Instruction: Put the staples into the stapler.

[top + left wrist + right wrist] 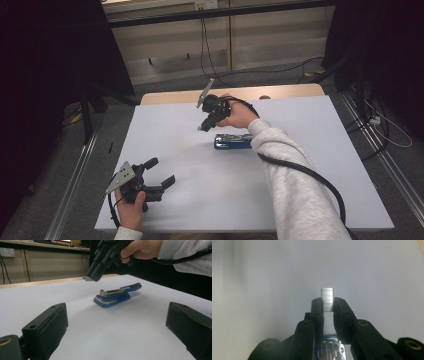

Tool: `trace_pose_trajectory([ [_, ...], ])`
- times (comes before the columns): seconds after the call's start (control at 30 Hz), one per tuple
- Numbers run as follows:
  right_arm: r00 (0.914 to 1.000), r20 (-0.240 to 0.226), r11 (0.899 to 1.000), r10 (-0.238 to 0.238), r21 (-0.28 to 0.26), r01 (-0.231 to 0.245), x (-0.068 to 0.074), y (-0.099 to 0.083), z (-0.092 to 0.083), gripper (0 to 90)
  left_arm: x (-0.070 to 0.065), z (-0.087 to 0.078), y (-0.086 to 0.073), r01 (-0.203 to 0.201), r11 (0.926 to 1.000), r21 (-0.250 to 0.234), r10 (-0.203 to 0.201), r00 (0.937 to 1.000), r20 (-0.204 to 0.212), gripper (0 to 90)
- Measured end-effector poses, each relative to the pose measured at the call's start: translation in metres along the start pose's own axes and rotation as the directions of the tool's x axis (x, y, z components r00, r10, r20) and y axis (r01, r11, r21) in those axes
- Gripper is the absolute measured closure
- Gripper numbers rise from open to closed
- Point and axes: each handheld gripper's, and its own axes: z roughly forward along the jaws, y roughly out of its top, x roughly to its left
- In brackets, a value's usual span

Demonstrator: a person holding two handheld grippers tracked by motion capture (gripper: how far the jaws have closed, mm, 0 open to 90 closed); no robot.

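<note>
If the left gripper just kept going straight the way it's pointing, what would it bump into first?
Probably the blue stapler. In the left gripper view it lies open on the white table straight ahead, between the left gripper's wide-open jaws, with bare table before it. The right gripper, holding a strip of staples, hangs higher, likely above that line.

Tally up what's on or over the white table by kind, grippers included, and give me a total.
Blue staplers lying open on the table: 1
Strips of staples, held in the right gripper: 1
Grippers, counting the open left gripper: 2
Total: 4
</note>
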Motion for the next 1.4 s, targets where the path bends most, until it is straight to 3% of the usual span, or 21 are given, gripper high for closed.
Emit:
trace_pose_trajectory([
  [0.8, 1.0000, 0.005, 1.000, -0.006, 0.012, 0.006, -0.002, -0.004, -0.005, 78.5, 0.000, 0.000, 0.000, -0.001, 1.0000, 0.009, 0.001, 1.0000, 0.000, 4.0],
  [1.4, 0.9999, 0.011, 1.000, 0.006, 0.031, -0.007, -0.005, -0.021, -0.013, 78.5, -0.001, 0.000, 0.000, 0.000, 0.9999, 0.014, 0.000, 1.0000, -0.002, 4.2],
])
